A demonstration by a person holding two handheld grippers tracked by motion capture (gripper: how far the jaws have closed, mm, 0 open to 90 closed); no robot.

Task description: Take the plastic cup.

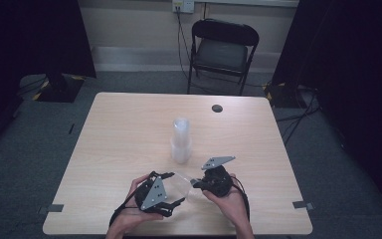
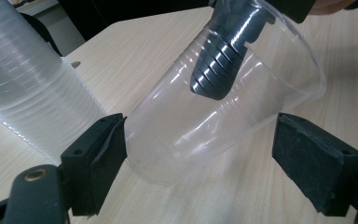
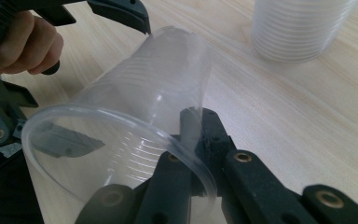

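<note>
A clear cup (image 1: 183,183) lay on its side between the left gripper (image 1: 171,191) and the right gripper (image 1: 196,184), both hand-held. Just ahead of them stood a stack of clear cups (image 1: 181,141) (upright). Whether the jaws gripped could not be told.

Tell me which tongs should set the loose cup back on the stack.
Right, probably. The right tongs already pinch the cup at its rim; the left tongs stand open around its base, and the stack is just ahead.
</note>
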